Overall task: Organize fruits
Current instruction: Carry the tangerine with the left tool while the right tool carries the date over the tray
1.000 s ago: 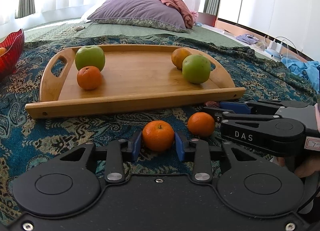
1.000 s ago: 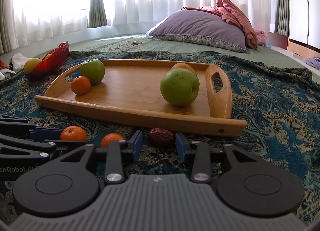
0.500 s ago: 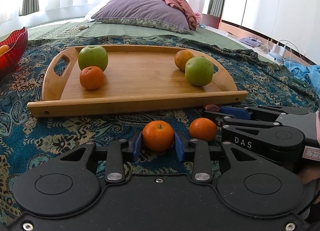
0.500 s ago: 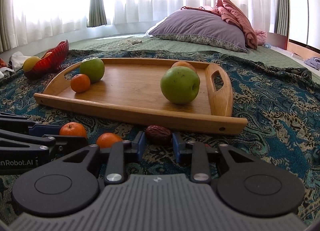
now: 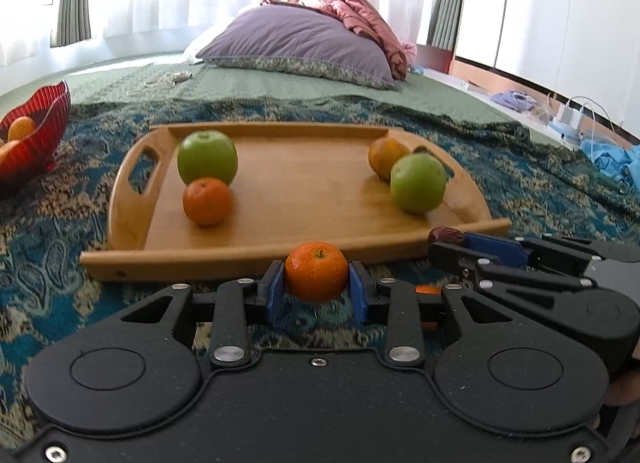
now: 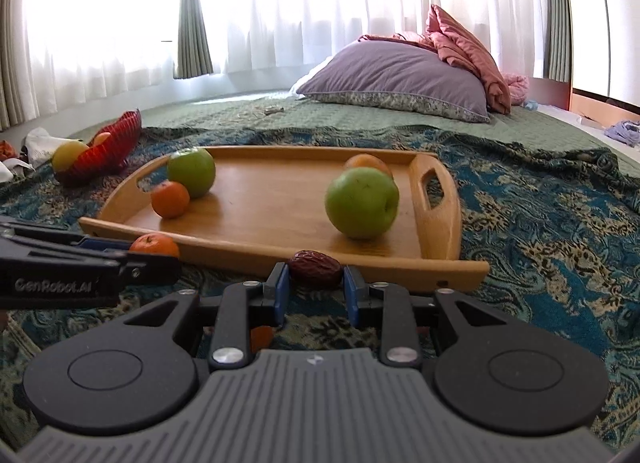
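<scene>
My left gripper (image 5: pixel 316 290) is shut on a small mandarin (image 5: pixel 316 277), held just above the patterned blanket in front of the wooden tray (image 5: pixel 304 253). My right gripper (image 6: pixel 315 287) is shut on a dark red date (image 6: pixel 315 269), also lifted near the tray's front edge. In the left wrist view the date (image 5: pixel 445 235) shows at the right gripper's tip. The tray holds two green apples (image 5: pixel 207 157) (image 5: pixel 418 182), a mandarin (image 5: pixel 207 201) and an orange (image 5: pixel 386 157). Another mandarin (image 6: pixel 261 337) lies on the blanket, mostly hidden under my right gripper.
A red bowl (image 5: pixel 34 133) with fruit sits at the left on the blanket (image 6: pixel 540 231). A purple pillow (image 6: pixel 396 77) and pink bedding lie behind the tray. Cables and clothes lie on the floor at the far right.
The right gripper closed on the date. Both grippers rose off the blanket with their fruit; the loose mandarin dropped out of sight behind the grippers.
</scene>
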{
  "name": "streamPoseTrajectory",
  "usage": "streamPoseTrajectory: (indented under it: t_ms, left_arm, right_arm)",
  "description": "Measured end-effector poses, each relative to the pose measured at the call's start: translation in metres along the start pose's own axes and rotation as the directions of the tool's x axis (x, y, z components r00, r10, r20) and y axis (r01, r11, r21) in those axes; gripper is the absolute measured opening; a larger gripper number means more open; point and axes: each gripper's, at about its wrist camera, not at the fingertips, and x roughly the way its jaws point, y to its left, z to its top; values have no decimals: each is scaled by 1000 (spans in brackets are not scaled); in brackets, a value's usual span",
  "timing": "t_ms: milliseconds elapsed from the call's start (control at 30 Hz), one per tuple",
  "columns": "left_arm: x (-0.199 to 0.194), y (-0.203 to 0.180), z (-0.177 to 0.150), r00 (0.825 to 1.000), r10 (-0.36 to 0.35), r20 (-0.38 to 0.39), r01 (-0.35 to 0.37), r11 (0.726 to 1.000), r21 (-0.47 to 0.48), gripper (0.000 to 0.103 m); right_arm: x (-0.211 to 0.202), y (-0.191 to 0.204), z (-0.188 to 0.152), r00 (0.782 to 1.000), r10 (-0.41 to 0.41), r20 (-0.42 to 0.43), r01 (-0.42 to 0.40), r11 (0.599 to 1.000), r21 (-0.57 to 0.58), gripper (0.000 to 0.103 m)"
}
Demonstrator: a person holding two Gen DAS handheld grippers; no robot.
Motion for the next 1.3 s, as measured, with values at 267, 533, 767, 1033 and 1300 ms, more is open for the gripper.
streamPoseTrajectory:
  t_ms: [267, 533, 767, 1033, 1300]
  left_arm:
    - [3, 11, 30, 999, 7, 36, -7, 1000, -16, 32]
    - [27, 22, 58, 1000, 16, 23, -15, 999, -35, 32]
    - [56, 27, 86, 1000, 4, -7, -5, 1000, -24, 32]
    - [99, 41, 126, 996, -4, -84, -4, 996, -89, 32]
    - [134, 44, 133, 986, 26, -163, -41, 995, -90, 32]
  right_arm:
    - [-3, 14, 27, 998, 13, 56, -11, 999, -36, 34]
    - [19, 20, 50, 999, 6, 42, -4, 998, -65, 34]
    - [47, 25, 68, 1000, 4, -3, -4, 996, -91, 34]
    - [67, 27, 68, 999, -17, -42, 12, 995, -101, 34]
    - [89, 31, 70, 997, -13, -80, 4, 994, -112, 34]
